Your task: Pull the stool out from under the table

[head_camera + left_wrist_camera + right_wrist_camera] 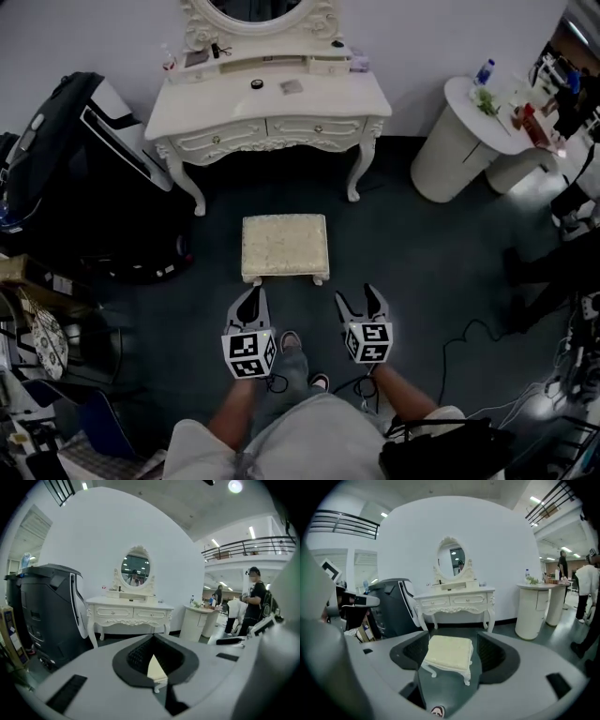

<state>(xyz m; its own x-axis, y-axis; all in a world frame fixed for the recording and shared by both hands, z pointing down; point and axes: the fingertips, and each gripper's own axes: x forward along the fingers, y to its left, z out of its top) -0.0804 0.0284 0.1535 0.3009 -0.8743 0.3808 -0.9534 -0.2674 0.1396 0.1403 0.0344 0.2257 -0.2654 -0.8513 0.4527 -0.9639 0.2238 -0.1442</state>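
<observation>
Stool (284, 246) stands clear of table (272, 108), on its near side. Left gripper (251, 298) jaws pressed together; right gripper (359, 300) jaws spread; both apart from stool.

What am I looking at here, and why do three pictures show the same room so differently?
There is no robot here: a person stands holding a tool in each hand. The head view comes from a camera on the person's head, looking down. In it the left hand-held gripper has its jaws together and holds nothing; the right hand-held gripper has its jaws apart, also empty. The other two pictures come from wide-angle cameras riding on each tool, looking along its jaws, hence the curved look. On the dark floor a cream stool stands in front of the white dressing table, not under it, touched by neither tool. The table top carries a few small items, too small to name.
</observation>
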